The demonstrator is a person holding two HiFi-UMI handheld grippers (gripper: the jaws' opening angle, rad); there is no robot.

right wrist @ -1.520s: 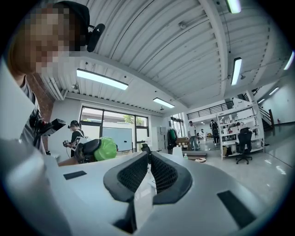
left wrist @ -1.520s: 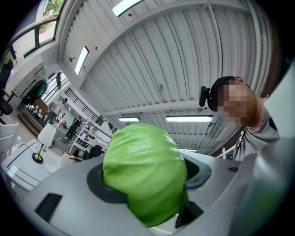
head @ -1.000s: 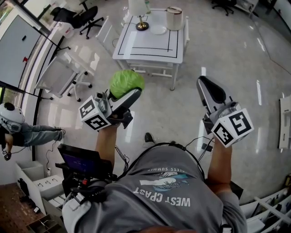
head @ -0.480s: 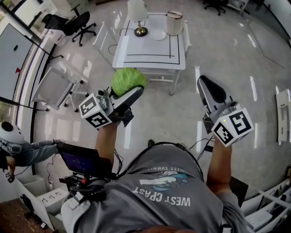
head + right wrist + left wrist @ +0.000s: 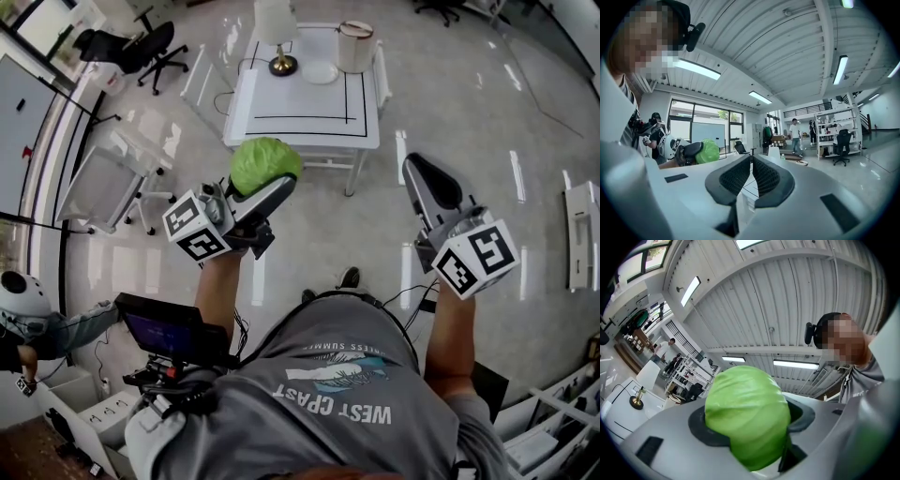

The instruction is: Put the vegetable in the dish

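Closest to the body, the left gripper [image 5: 272,187] at 11 o'clock has its jaws clamped on the green cabbage [image 5: 264,163], which fills the gap between the pads and bulges past them. The right gripper [image 5: 424,178] at 1 o'clock has its jaws pressed together with nothing between them. Both are held up over bare glossy floor [image 5: 450,112], with free room all round. Farther off at 12 o'clock stands the white table [image 5: 309,117]. Its near edge is well apart from both grippers, and its middle, framed by a black line, is bare. Along its far edge sit a lamp [image 5: 278,37] at 11, the white dish [image 5: 320,72] at 12 and a white cylinder [image 5: 356,45] at 1. Open floor runs past the table's right edge, while white furniture [image 5: 122,169] crowds the 10 o'clock side. Against a second ago, the table sits larger and a little leftward in the head view and the shoe [image 5: 349,277] has shifted right. Both grippers keep their pose, the cabbage still gripped
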